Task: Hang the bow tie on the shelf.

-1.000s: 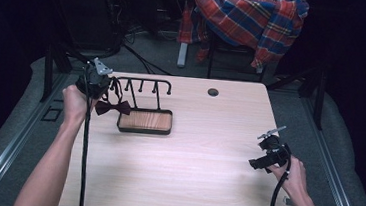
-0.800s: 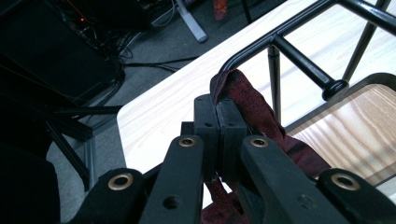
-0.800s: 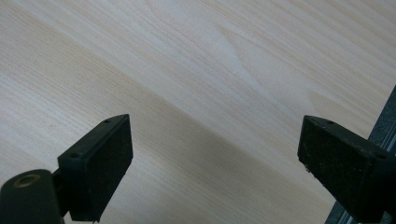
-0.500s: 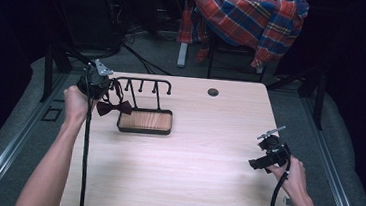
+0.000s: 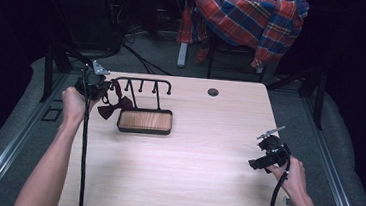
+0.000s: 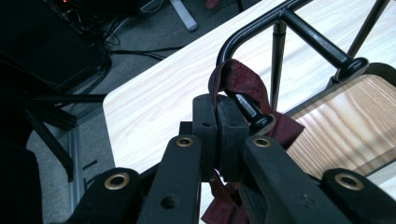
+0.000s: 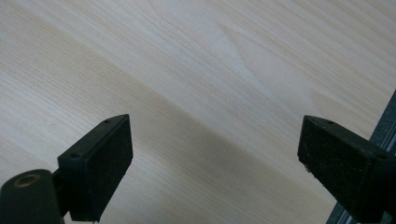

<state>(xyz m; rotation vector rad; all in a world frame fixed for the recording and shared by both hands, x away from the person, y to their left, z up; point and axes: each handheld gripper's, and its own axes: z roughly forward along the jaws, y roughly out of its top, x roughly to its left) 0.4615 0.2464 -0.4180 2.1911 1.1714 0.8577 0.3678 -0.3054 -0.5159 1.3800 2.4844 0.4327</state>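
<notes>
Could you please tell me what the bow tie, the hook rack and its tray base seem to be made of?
Bow tie: likely a soft, matte maroon fabric, possibly velvet or suede, going by its napped surface and limp folds.
Hook rack: probably metal rod with a smooth black coating, showing faint highlights.
Tray base: wood-look panel with visible grain inside a black rim.

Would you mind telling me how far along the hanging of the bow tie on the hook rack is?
Done: the bow tie's strap is looped over the end hook of the rack, the bow dangling below. In hand: the left gripper is clamped on the strap. Left: letting go. The right gripper is open over bare table.
</notes>
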